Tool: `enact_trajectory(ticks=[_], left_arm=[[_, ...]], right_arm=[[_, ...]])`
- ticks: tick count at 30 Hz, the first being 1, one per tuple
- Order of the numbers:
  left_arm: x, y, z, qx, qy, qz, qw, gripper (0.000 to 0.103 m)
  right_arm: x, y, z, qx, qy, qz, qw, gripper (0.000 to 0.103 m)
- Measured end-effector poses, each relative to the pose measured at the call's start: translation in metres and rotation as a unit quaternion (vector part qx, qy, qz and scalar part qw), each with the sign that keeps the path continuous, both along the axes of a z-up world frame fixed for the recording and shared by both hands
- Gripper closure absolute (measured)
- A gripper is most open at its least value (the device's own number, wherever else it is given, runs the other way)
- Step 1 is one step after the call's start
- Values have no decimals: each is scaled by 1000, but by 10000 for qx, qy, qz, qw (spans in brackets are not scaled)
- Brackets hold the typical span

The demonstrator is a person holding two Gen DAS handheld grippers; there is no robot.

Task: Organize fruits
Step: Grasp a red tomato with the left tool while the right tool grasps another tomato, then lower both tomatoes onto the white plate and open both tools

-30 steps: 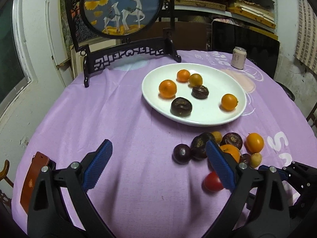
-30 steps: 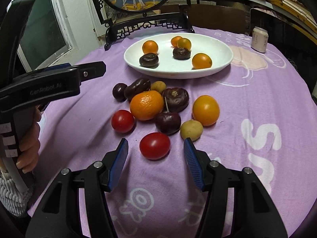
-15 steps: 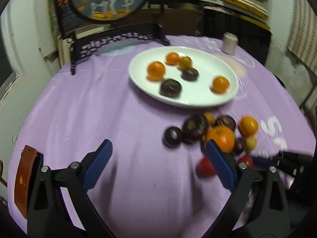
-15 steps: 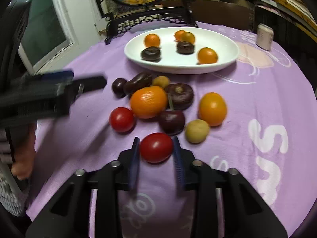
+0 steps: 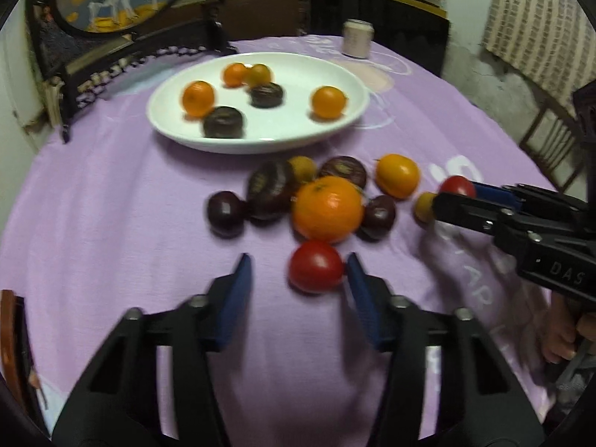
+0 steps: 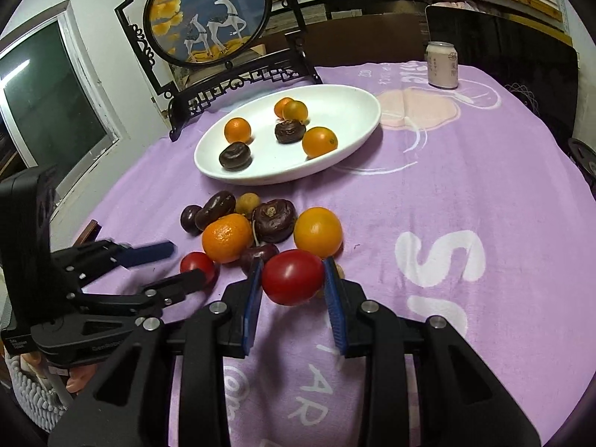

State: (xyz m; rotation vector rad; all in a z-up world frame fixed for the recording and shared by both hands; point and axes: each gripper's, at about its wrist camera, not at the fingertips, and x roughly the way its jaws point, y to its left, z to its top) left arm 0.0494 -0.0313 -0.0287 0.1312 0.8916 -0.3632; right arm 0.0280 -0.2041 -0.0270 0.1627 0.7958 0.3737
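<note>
While closing around a red tomato (image 5: 316,266) with the left gripper (image 5: 297,262), not yet gripping it. Jaws partly narrowed, with the tomato between them. Near the tomato's skin with one blue pad, clearly apart from it with the other. Lying on the purple cloth (image 6: 447,186), this tomato, at the near edge of the loose fruit pile and just beside a big orange (image 5: 327,208).

Clamped tight with the right gripper (image 6: 292,262) on a second red tomato (image 6: 292,276). Pressed on both sides by the blue pads and, as it seems, raised a little off the cloth, in front of the pile.

Behind the big orange, several dark purple fruits (image 6: 273,219), a smaller orange (image 6: 317,231) and some small yellow ones, all close together on the cloth. Farther back, a white plate (image 6: 357,126) with four orange fruits and two dark ones in it, well apart from the pile. At the far edge of the table, a pale can (image 6: 442,64) standing upright and a round framed picture of deer (image 6: 206,11). At the right edge of the left wrist view, some fingers of a person (image 5: 558,339) on the other handle.
</note>
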Motion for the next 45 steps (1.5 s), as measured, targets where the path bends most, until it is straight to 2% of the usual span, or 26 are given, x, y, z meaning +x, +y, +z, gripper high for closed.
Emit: enact_trajectory(ticks=[4, 6, 12, 19, 22, 25, 28, 32, 35, 39, 41, 43, 45], left_arm=[[-1, -12, -8, 171, 64, -211, 9996, 70], [-1, -17, -13, 295, 65, -217, 9993, 70], [-3, -13, -7, 230, -32, -138, 9996, 71], [5, 12, 21, -22, -361, 326, 9988, 71], [25, 19, 33, -13, -337, 547, 9979, 71], [48, 19, 49, 69, -479, 691, 9964, 71], [75, 12, 61, -26, -448, 733, 9963, 71], [98, -9, 56, -63, -385, 597, 9975, 71], [112, -24, 42, 27, -255, 511, 9984, 71], [130, -32, 24, 59, -33, 506, 9987, 70], [137, -34, 19, 19, 14, 510, 9987, 68], [138, -36, 16, 81, -60, 550, 9984, 44], [136, -37, 16, 67, -142, 510, 9986, 38]], right_arm=[[0, -1, -1, 21, 3, -3, 10000, 70], [-1, -1, -1, 20, -3, -5, 10000, 70], [1, -3, -2, 33, 9, -33, 10000, 70], [1, -9, 0, 196, 20, -99, 9998, 70], [7, -10, 7, 270, 28, -22, 9996, 70], [18, -11, 26, 168, -112, -18, 9998, 70], [39, -14, 53, 63, -354, -90, 9993, 70], [76, -18, 68, 116, -387, -220, 9989, 70], [112, -20, 63, 215, -230, -279, 9991, 70], [154, -12, 43, 207, 84, -304, 9993, 70], [171, -8, 31, 233, 253, -306, 9989, 70], [181, -5, 21, 281, 372, -243, 9986, 66], [184, -4, 17, 269, 439, -229, 9984, 60]])
